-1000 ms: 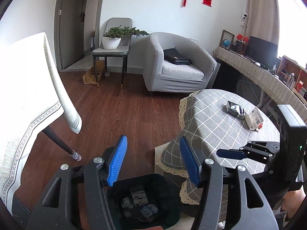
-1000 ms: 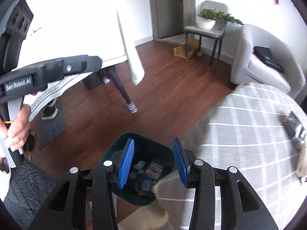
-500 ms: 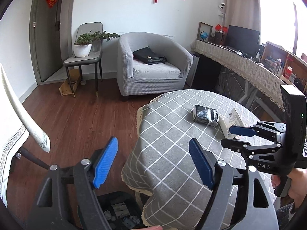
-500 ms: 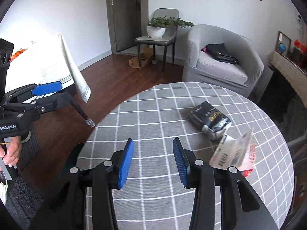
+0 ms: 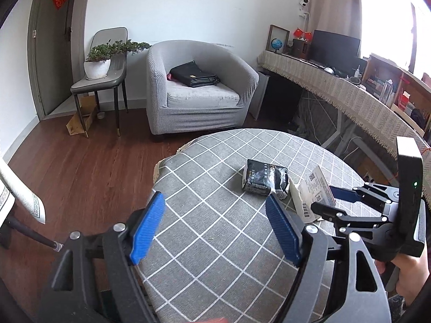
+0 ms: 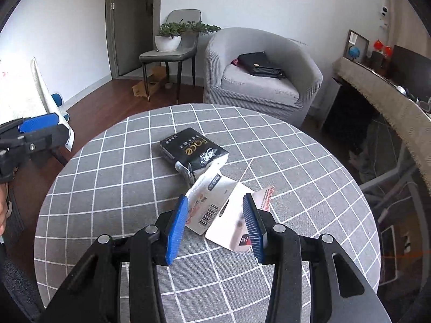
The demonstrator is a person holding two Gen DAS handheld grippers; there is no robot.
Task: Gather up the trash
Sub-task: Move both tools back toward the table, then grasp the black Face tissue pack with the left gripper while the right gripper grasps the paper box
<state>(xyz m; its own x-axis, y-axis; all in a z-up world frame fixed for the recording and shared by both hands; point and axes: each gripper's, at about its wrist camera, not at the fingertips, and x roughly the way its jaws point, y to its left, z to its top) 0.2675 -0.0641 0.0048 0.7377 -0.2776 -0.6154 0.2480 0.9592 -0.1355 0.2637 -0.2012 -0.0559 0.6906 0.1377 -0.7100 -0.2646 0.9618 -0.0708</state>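
- The two pieces of trash lie touching each other on the round table [image 6: 113,188]: a black pack [image 6: 192,152] and a white carton [image 6: 215,210], torn open and flat. I think they lie there only because nobody has collected them yet.
- The right claw [image 6: 215,227] points down over the near end of the carton. The carton shows between its blue pads [image 6: 176,228], but the pads do not press on it. The claw is half open and holds nothing.
- This pose looks like a preparation to take the carton first, because the carton is the nearest thing in front of this claw.
- The left claw [image 5: 215,230] is wide open and empty. It hangs over bare cloth, and the pack [image 5: 265,179] lies ahead of it, a little to the right, still apart.
- A hand [image 5: 412,274] holds the right tool at the right of the left claw.
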